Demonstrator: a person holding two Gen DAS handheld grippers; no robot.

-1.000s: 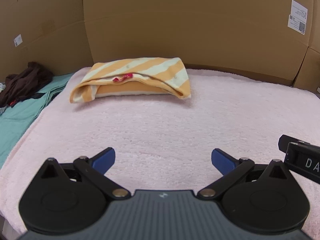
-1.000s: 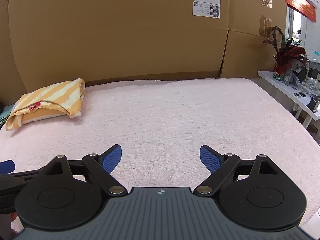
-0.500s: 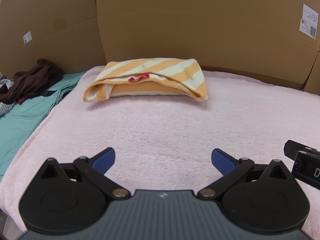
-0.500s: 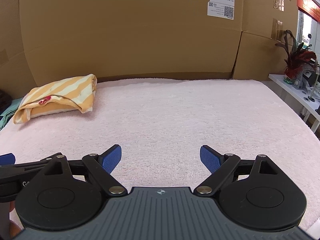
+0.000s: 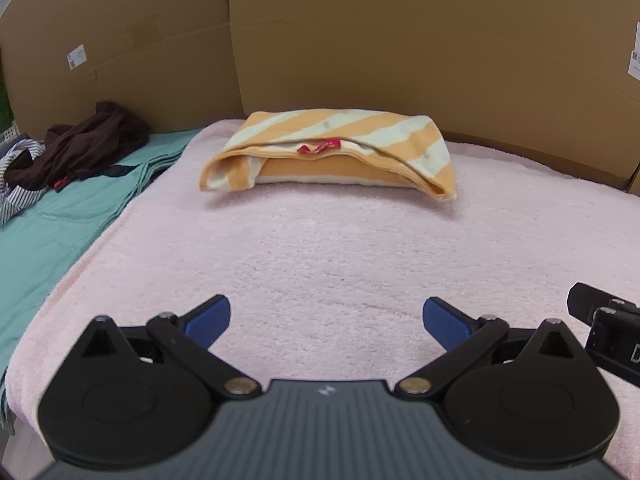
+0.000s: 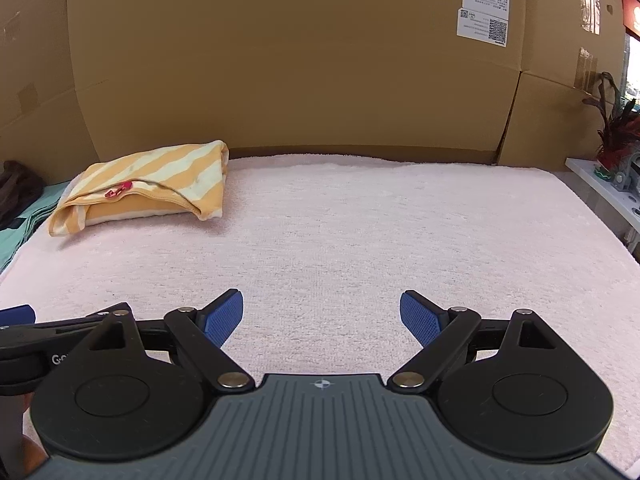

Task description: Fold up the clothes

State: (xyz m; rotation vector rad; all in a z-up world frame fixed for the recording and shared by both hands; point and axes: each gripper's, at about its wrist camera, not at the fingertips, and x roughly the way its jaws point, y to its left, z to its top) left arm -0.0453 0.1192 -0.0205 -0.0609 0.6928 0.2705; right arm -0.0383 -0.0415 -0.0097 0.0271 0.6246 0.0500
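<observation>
Left tongs [image 5: 326, 318]: spread wide, blue pads well apart, nothing between them, hovering over the pink towel [image 5: 320, 248].
Right tongs [image 6: 322, 316]: spread wide as well, empty, above the same towel; a black part of them shows at the right edge of the left wrist view.
Striped garment [image 5: 332, 148]: orange and cream, folded into a flat bundle, lying on the far left part of the towel, close to the cardboard wall [image 5: 400, 48]; a small red tag [image 5: 320, 146] peeks from its front fold. Well apart from both tongs.
Towel: covers the tabotop-like surface, bare between the tongs and the garment.
Teal cloth [image 5: 52, 232]: spread just beside the towel's left edge.
Dark garment [image 5: 84, 144]: crumpled on the teal cloth, with a striped piece [image 5: 20, 184] next to it.
Right side: a white shelf [image 6: 600, 188] with a red-leaved plant [image 6: 616, 132].
Cardboard: carries a white label [image 6: 483, 10].
</observation>
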